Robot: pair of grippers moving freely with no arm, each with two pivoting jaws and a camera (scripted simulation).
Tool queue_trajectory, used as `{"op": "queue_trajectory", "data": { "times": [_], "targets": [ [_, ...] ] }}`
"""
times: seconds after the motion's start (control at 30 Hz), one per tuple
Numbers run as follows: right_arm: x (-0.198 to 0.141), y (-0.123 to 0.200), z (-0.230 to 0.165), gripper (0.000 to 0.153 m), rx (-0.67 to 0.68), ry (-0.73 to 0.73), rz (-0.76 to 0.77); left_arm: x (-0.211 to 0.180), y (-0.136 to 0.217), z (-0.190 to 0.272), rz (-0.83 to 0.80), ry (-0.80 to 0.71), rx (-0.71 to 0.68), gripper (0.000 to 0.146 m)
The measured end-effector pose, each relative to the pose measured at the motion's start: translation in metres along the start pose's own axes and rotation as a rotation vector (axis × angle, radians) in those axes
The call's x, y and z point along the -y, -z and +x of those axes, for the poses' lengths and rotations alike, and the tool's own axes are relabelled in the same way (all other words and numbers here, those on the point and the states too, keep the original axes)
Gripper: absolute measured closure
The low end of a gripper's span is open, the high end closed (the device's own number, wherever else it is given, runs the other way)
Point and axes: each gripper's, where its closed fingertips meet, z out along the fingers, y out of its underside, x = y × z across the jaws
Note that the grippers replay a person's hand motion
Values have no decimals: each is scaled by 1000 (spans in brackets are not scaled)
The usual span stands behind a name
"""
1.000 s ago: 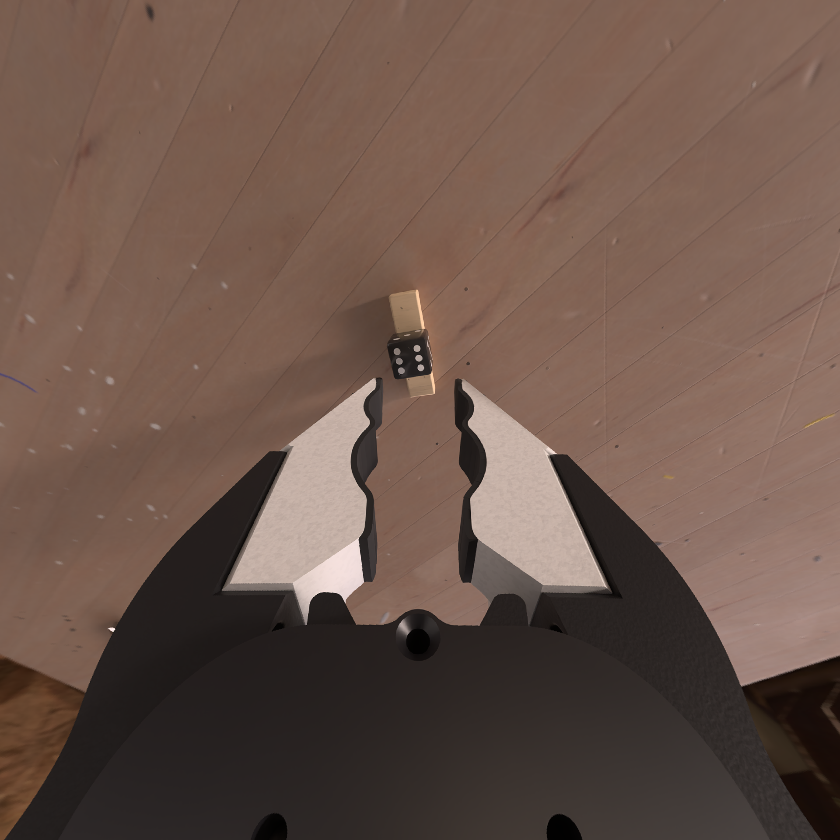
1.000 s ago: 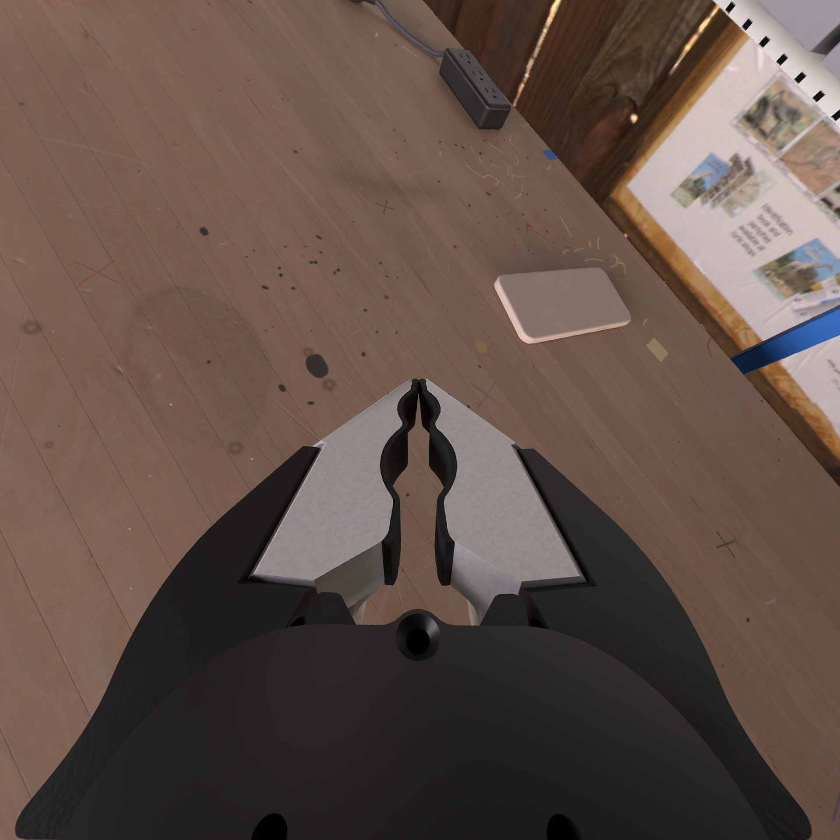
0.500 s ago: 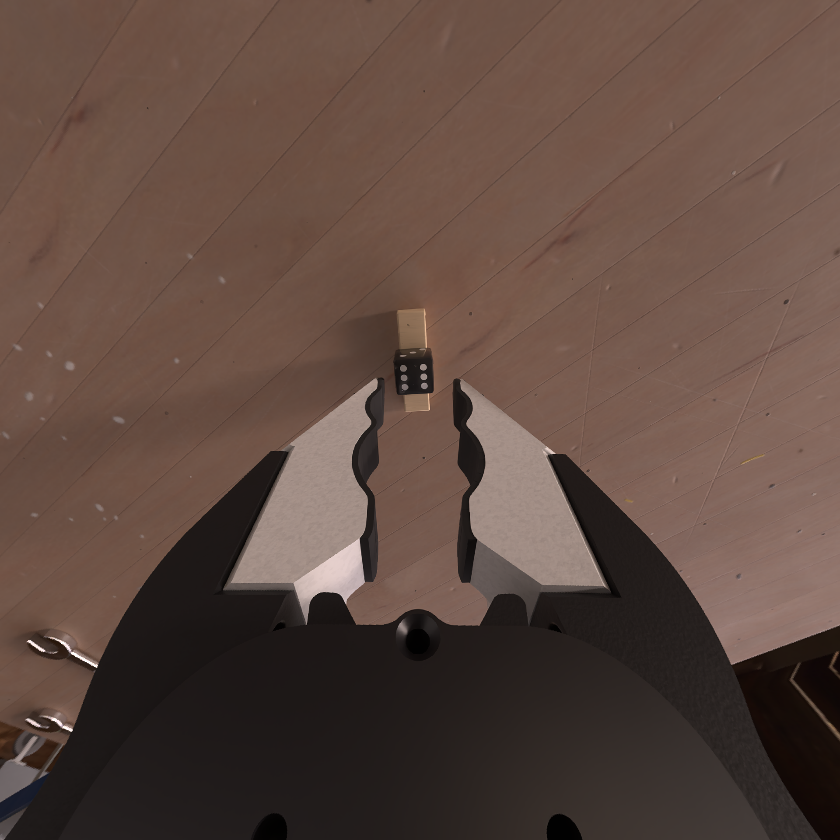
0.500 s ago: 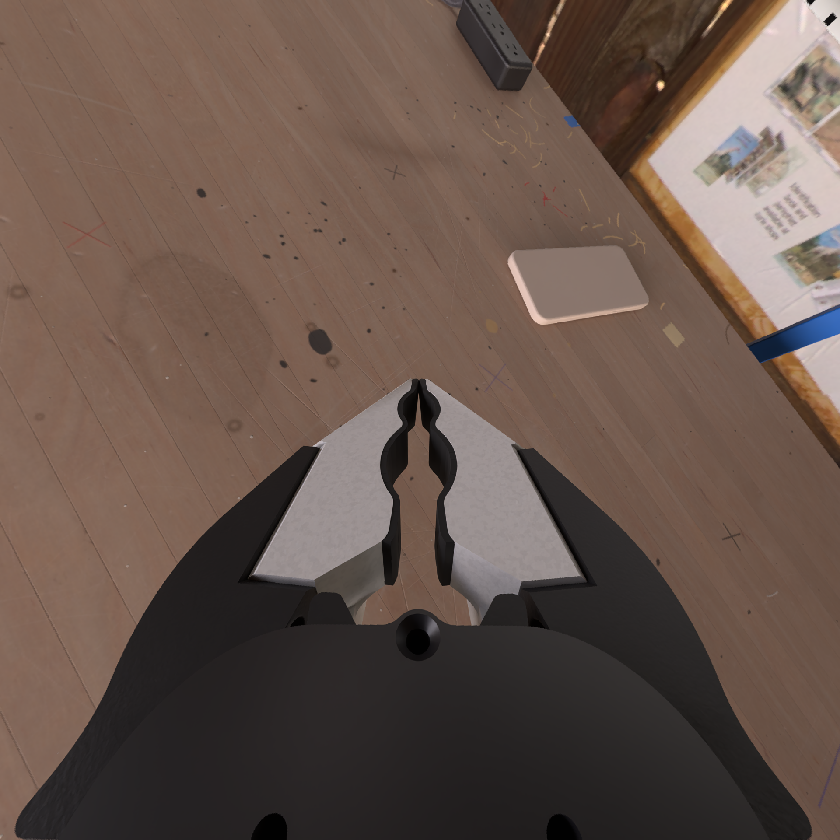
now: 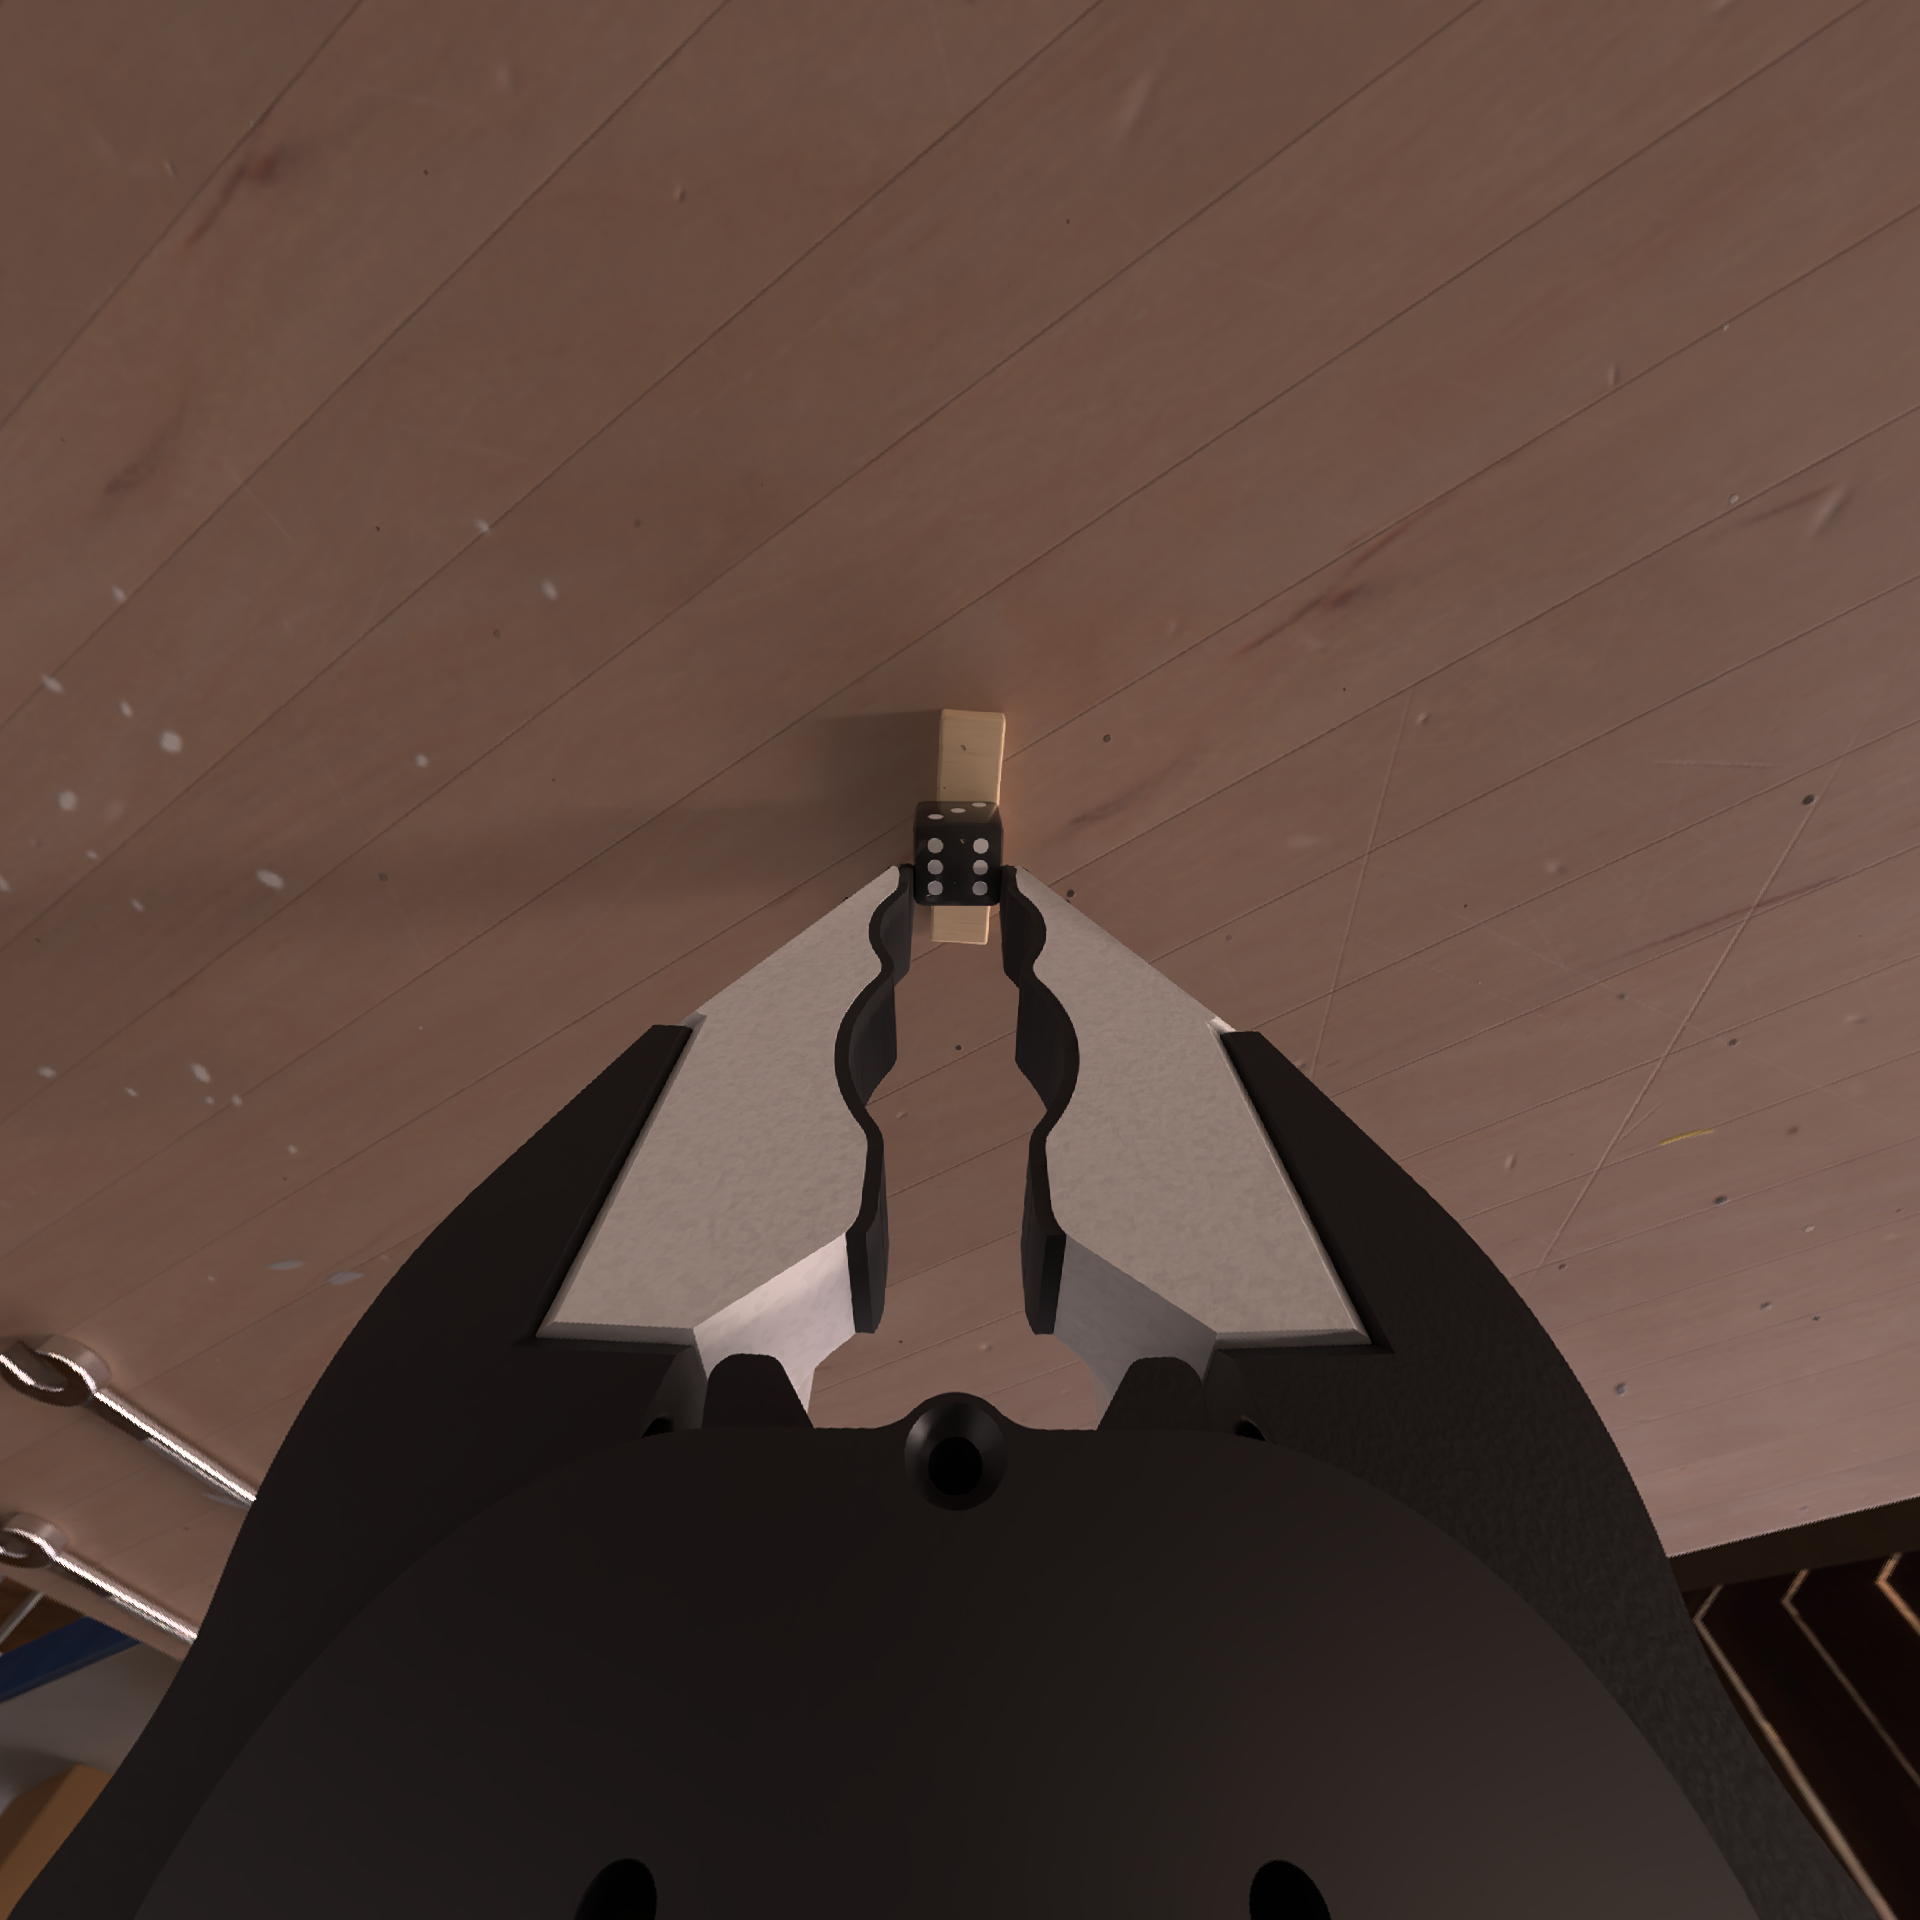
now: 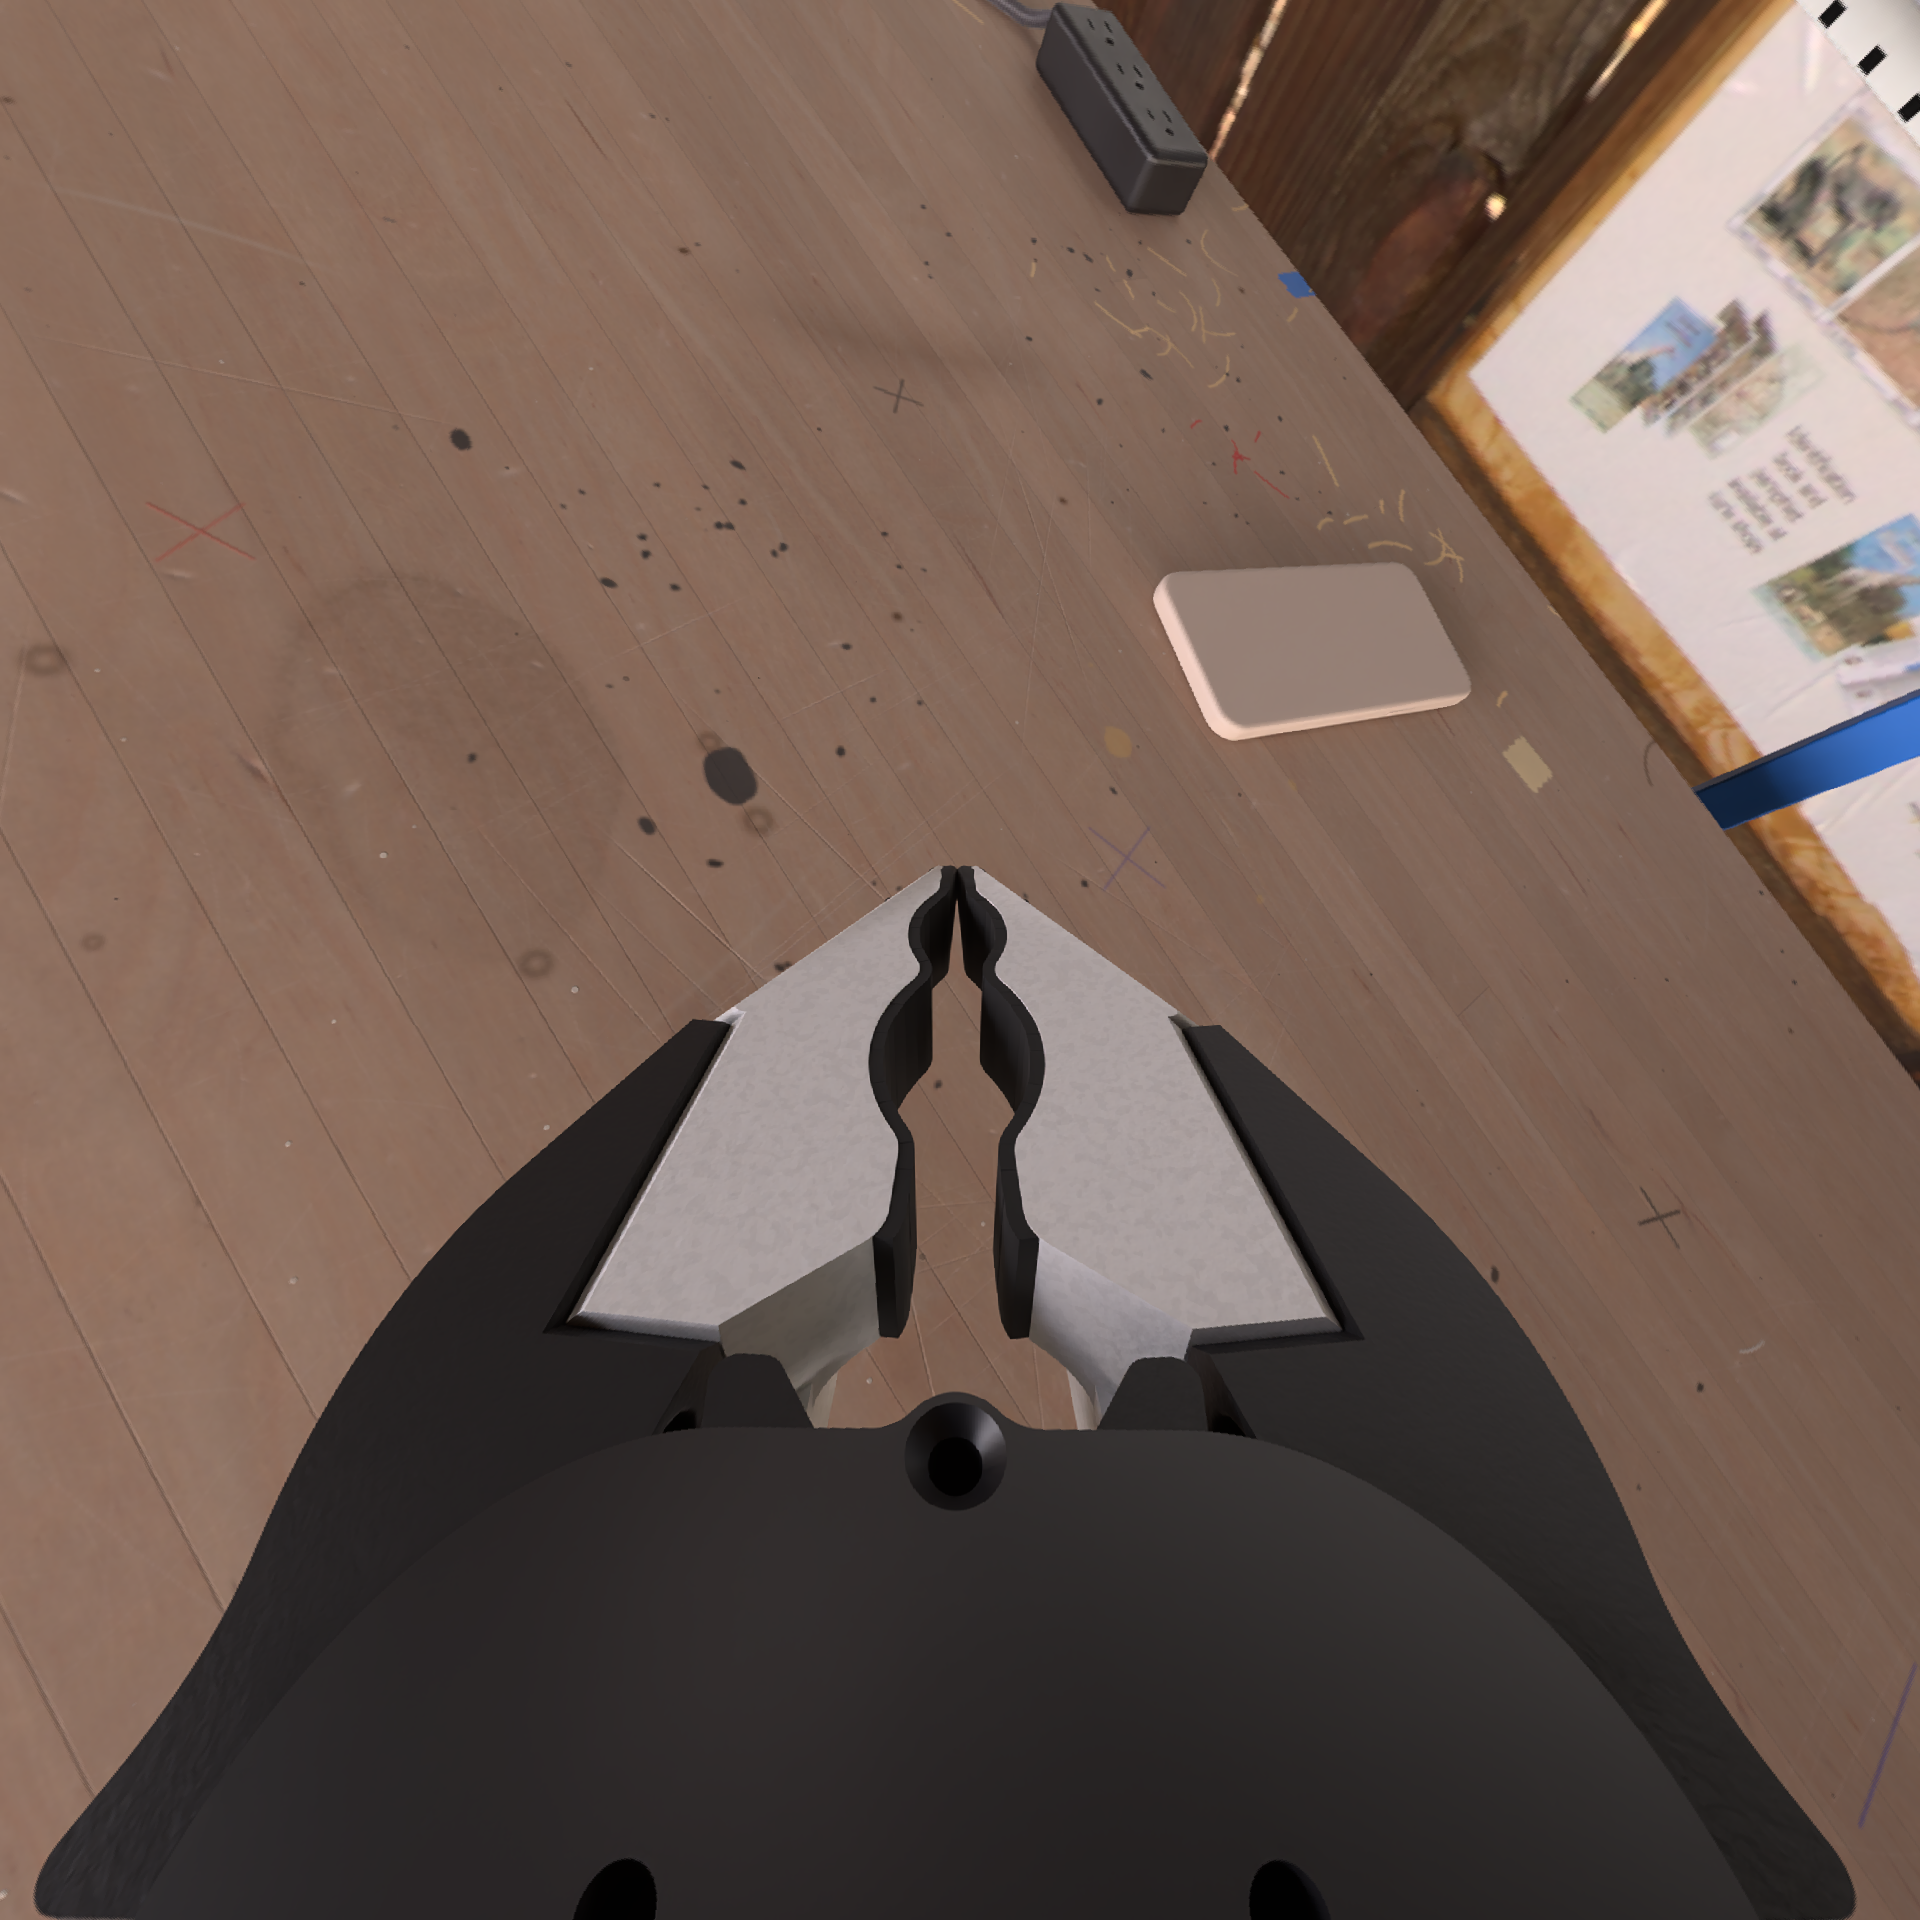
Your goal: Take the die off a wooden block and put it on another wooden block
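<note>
A small black die (image 5: 958, 864) with white pips sits on the near part of a narrow pale wooden block (image 5: 971, 764) that lies on the wooden tabletop. My left gripper (image 5: 956, 885) has its two fingertips pressed against the die's left and right sides, shut on it, with the die still on the block. My right gripper (image 6: 956, 878) is shut and empty, hovering over bare tabletop; the die and its block do not show in the right wrist view. A flat beige slab with rounded corners (image 6: 1309, 646) lies ahead and to the right of it.
A dark power strip (image 6: 1122, 109) lies at the far table edge. A framed board with pictures (image 6: 1714, 436) stands beyond the right edge. Metal hooks (image 5: 104, 1413) lie at the lower left of the left wrist view; the table edge (image 5: 1766, 1538) is at its lower right.
My left gripper moved forward until its fingertips flanked the die, then narrowed onto it. My right gripper drifted slightly, staying shut.
</note>
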Motion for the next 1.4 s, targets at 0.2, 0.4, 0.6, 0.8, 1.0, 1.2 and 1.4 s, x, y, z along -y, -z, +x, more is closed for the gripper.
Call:
{"op": "queue_trajectory", "data": {
  "times": [0.2,0.4,0.6,0.8,1.0,1.2,1.4],
  "targets": [
    [-2,1,0,153,4,0,-2,0,0,0,-7,26,-10,130],
    [0,3,-1,153,4,1,8,0,0,1,-20,1,10,130],
    [6,7,-2,153,-2,4,33,3,24,3,17,26,58,130],
    [15,15,4,153,-39,-3,99,64,127,69,366,-130,122,130],
    [9,36,26,153,-159,-16,205,149,161,316,641,-558,-466,130],
    [-2,67,67,153,-322,-143,425,212,64,452,566,-1015,-382,130],
    [-13,64,78,153,-385,-141,375,229,8,475,405,-1177,-279,130]
  ]
}}
